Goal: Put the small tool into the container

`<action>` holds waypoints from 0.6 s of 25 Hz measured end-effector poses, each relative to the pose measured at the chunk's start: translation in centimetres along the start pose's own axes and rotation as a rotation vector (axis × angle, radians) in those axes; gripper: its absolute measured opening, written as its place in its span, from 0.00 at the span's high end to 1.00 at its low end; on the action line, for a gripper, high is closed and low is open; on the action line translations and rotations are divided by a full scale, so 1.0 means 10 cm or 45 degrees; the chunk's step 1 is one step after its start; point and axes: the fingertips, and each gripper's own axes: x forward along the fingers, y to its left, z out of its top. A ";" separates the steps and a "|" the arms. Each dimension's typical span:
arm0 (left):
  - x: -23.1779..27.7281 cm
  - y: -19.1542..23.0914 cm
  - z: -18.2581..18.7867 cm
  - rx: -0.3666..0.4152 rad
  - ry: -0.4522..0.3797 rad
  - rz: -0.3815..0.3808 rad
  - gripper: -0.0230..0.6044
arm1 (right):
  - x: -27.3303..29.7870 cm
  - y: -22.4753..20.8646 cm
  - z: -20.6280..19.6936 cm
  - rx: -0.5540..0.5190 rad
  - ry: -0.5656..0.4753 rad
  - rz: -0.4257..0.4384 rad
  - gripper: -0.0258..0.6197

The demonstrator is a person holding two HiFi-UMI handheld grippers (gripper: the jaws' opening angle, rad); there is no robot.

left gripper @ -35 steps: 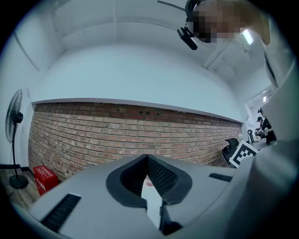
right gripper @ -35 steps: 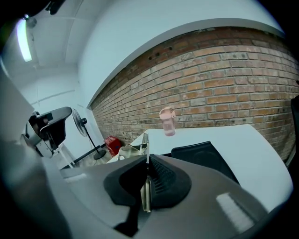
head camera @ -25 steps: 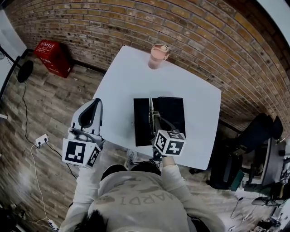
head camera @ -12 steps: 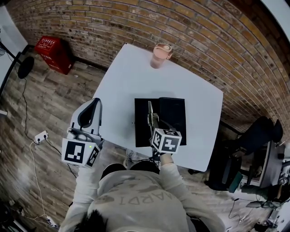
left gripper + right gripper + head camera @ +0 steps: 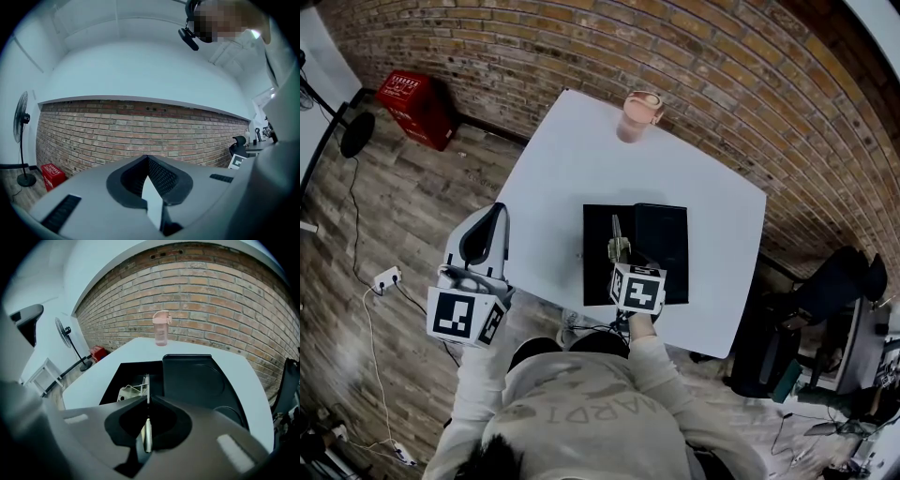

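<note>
Our right claw (image 5: 147,401) is closed tight on the tool (image 5: 146,437), a slim metal piece whose thin tip pokes out ahead of the jaws, over the open box (image 5: 115,378) just below and in front. We judge it light, stiff and slick, so it is best pinched across the thicker shaft, not the tip. Our left claw (image 5: 147,158), well apart to the left, is closed on nothing.

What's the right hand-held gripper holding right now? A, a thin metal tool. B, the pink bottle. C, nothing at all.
A: the right hand-held gripper is shut on a thin metal tool, above the black container.
</note>
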 end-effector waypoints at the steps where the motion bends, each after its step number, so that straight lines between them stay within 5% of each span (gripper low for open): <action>1: 0.00 0.01 0.00 0.000 0.001 0.003 0.96 | 0.02 0.01 -0.01 -0.013 0.015 -0.008 0.94; 15: -0.08 0.04 0.00 -0.007 -0.002 0.018 0.96 | 0.04 0.08 -0.05 -0.112 0.087 -0.015 0.93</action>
